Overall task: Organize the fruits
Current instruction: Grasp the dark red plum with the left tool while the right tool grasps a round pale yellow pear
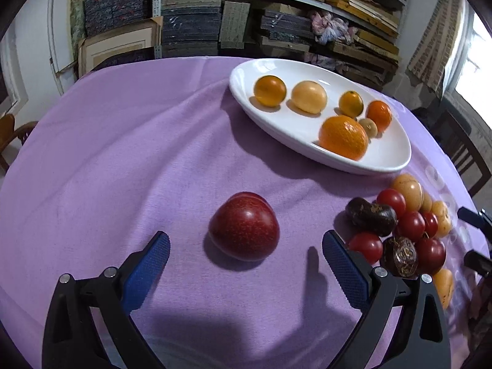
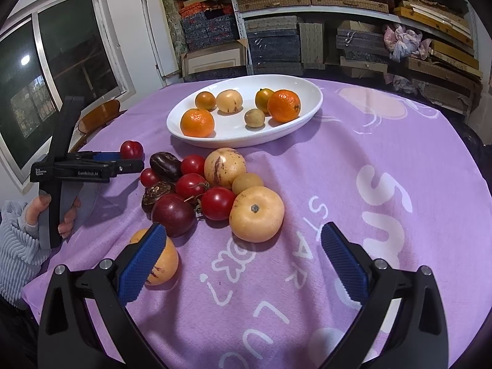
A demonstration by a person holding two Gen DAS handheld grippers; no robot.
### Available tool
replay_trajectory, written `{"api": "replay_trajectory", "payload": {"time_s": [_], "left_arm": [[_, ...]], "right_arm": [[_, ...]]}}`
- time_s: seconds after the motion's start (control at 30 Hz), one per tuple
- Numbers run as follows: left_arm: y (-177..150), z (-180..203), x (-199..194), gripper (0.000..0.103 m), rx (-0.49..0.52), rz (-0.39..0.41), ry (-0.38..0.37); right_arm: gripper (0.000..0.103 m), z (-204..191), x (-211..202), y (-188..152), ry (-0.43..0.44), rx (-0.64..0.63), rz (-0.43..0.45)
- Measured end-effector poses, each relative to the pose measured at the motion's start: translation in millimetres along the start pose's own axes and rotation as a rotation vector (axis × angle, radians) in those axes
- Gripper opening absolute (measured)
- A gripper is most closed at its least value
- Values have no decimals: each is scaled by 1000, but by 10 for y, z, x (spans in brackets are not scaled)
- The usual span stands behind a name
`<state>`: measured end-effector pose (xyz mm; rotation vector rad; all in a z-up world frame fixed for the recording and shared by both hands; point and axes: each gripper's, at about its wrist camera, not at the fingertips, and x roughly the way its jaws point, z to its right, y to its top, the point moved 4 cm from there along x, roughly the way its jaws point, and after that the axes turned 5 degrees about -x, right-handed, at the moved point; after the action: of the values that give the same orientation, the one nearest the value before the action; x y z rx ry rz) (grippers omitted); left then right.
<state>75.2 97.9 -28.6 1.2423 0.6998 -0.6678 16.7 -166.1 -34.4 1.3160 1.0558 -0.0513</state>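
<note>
A dark red plum (image 1: 244,226) lies alone on the purple cloth, just ahead of and between the blue pads of my left gripper (image 1: 246,241), which is open and apart from it. To its right is a pile of fruit (image 1: 399,224): cherry tomatoes, dark wrinkled passion fruits and pale yellow fruits. A white oval plate (image 1: 387,156) behind holds oranges and yellowish fruits. My right gripper (image 2: 243,230) is open and holds nothing. A pale round fruit (image 2: 256,213) from the pile (image 2: 196,184) lies just beyond its tips, and an orange-yellow fruit (image 2: 167,261) lies behind its left finger. The right wrist view also shows the left gripper (image 2: 132,159) by the plum (image 2: 131,149).
A hand in a pale ribbed sleeve (image 2: 18,246) holds the left gripper's handle at the table's left edge. Printed purple cloth (image 2: 384,184) lies bare to the right of the pile. Shelves of boxes (image 2: 276,40) stand behind the table, with a wooden chair (image 2: 98,113) and window at left.
</note>
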Motion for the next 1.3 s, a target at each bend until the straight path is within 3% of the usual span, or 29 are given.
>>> {"api": "replay_trajectory", "payload": {"time_s": [0.2,0.33,0.43,0.47,0.53,0.57,0.6,0.87,1.03,1.07,1.3], "left_arm": [[10,49,7,100,25,-9,39],[-2,82,33,100,62,-23,83],[-3,91,45,100,71,-26,95],[-3,94,47,100,75,-27,99],[-2,105,59,100,80,-29,105],[-6,103,60,100,79,-28,104],[-7,103,61,100,80,-28,105],[-10,102,61,100,80,-28,105],[-11,107,61,100,80,-28,105],[-11,107,61,100,80,-28,105],[-12,106,61,100,80,-27,105]], "right_arm": [[99,-13,24,4,11,1,-6],[99,-89,164,8,27,-31,-72],[98,-140,190,69,-15,-89,-54],[95,-138,204,88,-28,-103,-52],[77,-91,238,114,-30,-98,-53],[63,-53,266,127,-22,-84,-62],[57,-9,288,126,-13,-63,-71],[56,105,331,116,0,-15,-96],[46,232,375,90,-38,26,-125],[42,248,371,88,-56,23,-125],[42,115,418,124,-127,-75,-129]]}}
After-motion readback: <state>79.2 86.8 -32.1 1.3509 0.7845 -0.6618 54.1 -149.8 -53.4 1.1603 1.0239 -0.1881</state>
